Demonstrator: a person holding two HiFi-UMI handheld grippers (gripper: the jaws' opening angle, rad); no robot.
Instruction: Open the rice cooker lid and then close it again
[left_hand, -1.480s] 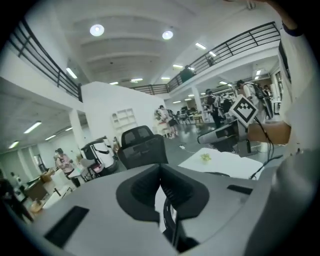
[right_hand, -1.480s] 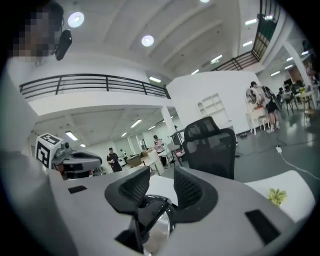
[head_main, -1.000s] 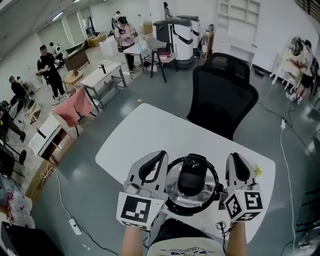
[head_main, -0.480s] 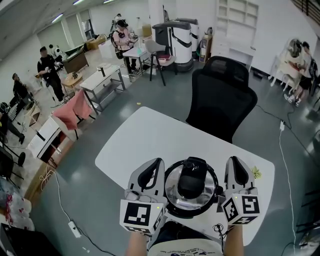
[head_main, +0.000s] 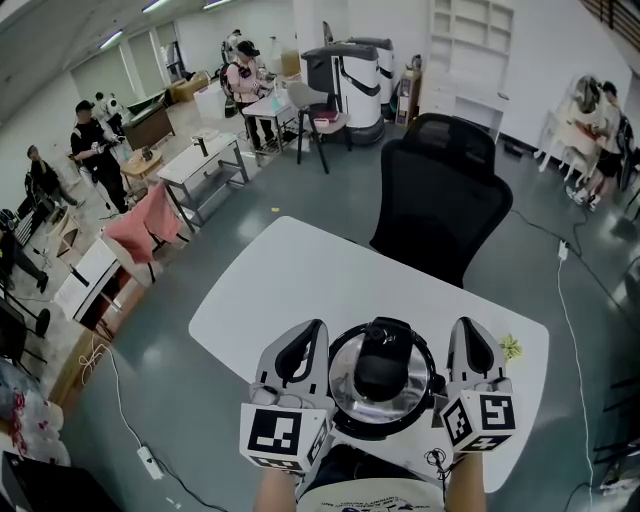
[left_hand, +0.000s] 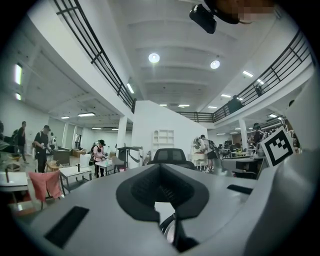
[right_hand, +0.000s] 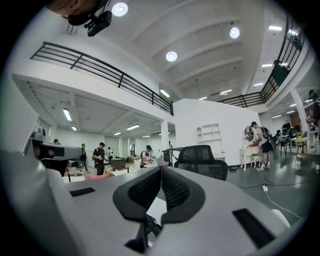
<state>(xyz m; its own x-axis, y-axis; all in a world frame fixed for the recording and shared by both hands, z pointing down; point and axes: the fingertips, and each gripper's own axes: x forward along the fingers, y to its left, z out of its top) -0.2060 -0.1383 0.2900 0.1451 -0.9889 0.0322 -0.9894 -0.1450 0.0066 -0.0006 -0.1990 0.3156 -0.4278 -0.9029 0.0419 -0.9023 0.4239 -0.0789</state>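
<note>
The rice cooker (head_main: 383, 380) stands at the near edge of the white table (head_main: 300, 270). Its shiny steel lid is down, with a black handle (head_main: 378, 365) across the top. My left gripper (head_main: 316, 326) lies level just beside the cooker's left side, and my right gripper (head_main: 464, 324) lies level beside its right side. In the left gripper view the left gripper (left_hand: 161, 167) has its jaws shut with nothing between them. The right gripper (right_hand: 161, 170) is likewise shut on nothing in its own view. Whether either touches the cooker I cannot tell.
A black office chair (head_main: 440, 195) stands at the table's far side. A small yellow-green scrap (head_main: 511, 346) lies on the table to the right of my right gripper, and a black cable (head_main: 440, 458) hangs at the near edge. People and desks (head_main: 200, 160) fill the room beyond.
My left gripper has sunk a little beside the cooker. The right gripper and the cooker have stayed where they were.
</note>
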